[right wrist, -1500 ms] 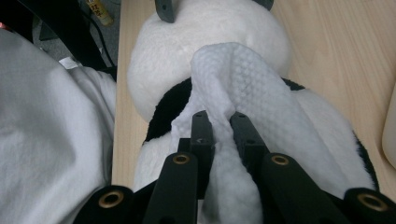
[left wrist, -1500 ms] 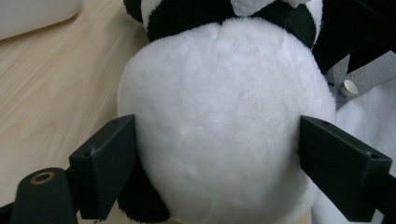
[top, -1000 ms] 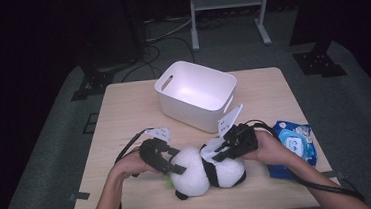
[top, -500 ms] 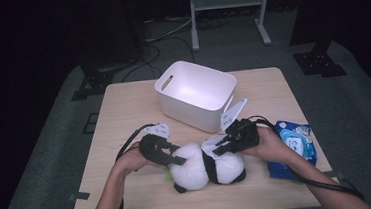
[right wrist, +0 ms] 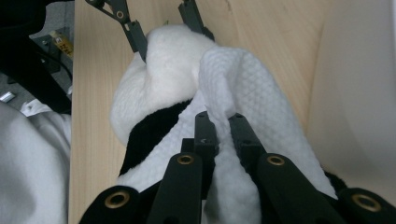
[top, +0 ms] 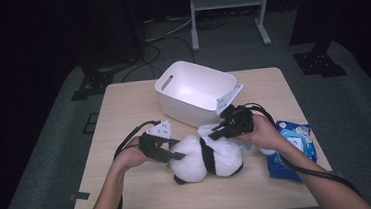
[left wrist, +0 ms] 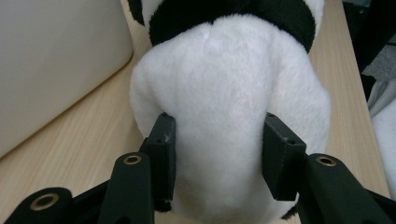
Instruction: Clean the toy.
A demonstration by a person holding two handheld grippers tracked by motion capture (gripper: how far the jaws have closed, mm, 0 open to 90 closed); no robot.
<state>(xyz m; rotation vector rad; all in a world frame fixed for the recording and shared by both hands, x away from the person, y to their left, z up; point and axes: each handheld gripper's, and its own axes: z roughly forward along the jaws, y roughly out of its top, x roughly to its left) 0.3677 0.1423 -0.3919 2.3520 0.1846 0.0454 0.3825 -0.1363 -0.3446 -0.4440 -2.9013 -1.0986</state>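
A panda plush toy [top: 207,155] lies on its side on the near middle of the wooden table [top: 123,109], white with a black band across its body. The left hand-held gripper [top: 177,155] has just been closing on the toy's left end, and its two black pads now press into the white fur from both sides, as the left gripper view shows [left wrist: 224,140]. The left hand [top: 130,156] holds it from the left side of the table.

A white quilted cloth [right wrist: 243,88] is draped over the top of the plush toy. The right hand-held gripper [top: 216,133] pinches a fold of that cloth, its jaws almost together with the fabric bunched between them, and in the right gripper view [right wrist: 217,126] the cloth hangs down on both sides of the jaws onto the toy. The right hand [top: 261,131] comes in from the right. In that same view the left hand-held gripper's jaws clamp the far end of the toy.

Just beyond the toy, on the far middle of the table, stands a white plastic tub [top: 172,83] with a handle slot in its left wall. At the near right of the table, beside the right forearm, lies a blue packet of wet wipes [top: 295,148].
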